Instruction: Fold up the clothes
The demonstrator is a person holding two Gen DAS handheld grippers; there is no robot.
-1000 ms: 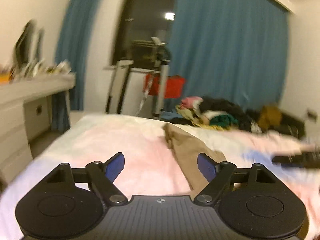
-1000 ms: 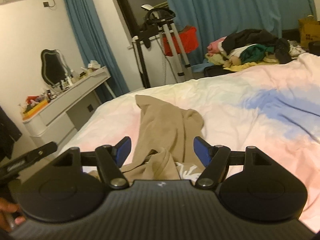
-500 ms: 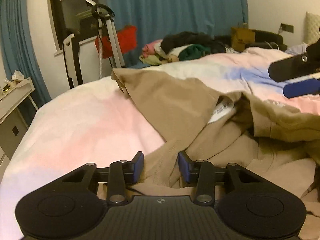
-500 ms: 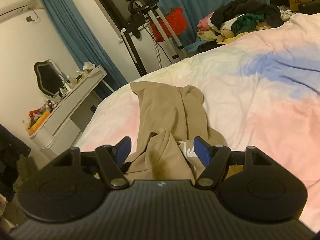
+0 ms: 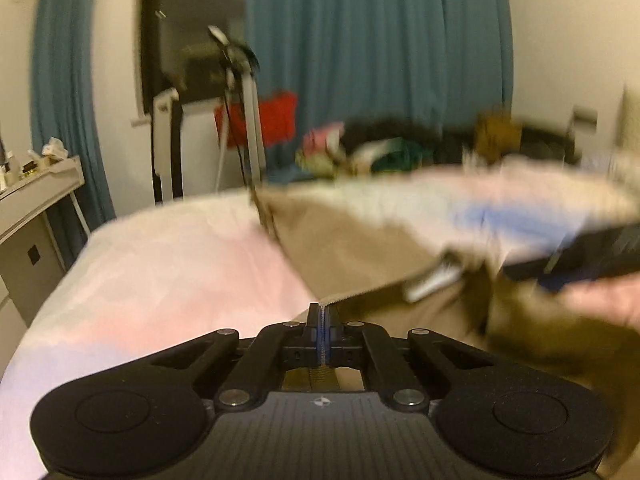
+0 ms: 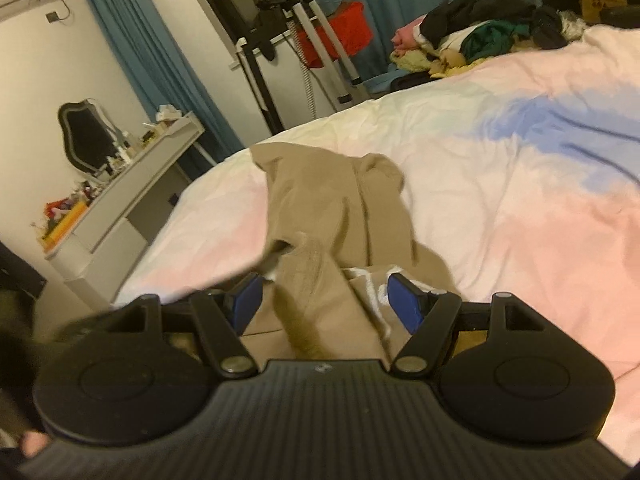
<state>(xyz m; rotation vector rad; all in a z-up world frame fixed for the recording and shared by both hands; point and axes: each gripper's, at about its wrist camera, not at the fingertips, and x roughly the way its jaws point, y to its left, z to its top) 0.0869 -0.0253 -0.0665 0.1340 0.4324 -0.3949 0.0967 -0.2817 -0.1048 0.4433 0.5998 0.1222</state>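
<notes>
A tan garment (image 6: 336, 208) lies crumpled on the pink, white and blue bedspread (image 6: 500, 184). In the left wrist view the garment (image 5: 360, 248) is lifted and blurred. My left gripper (image 5: 322, 314) is shut on an edge of the tan garment. My right gripper (image 6: 324, 300) is open, its blue pads on either side of a raised fold of the garment. The right gripper also shows blurred at the right of the left wrist view (image 5: 576, 256).
A pile of mixed clothes (image 6: 480, 36) lies at the far side of the bed. A garment steamer stand (image 6: 296, 32) and a red box (image 6: 340, 36) stand by the blue curtains. A white dresser (image 6: 132, 200) with clutter stands left of the bed.
My left gripper has closed on the garment's edge and lifted it; the view is now blurred. My right gripper stayed open and moved slightly lower over the fold.
</notes>
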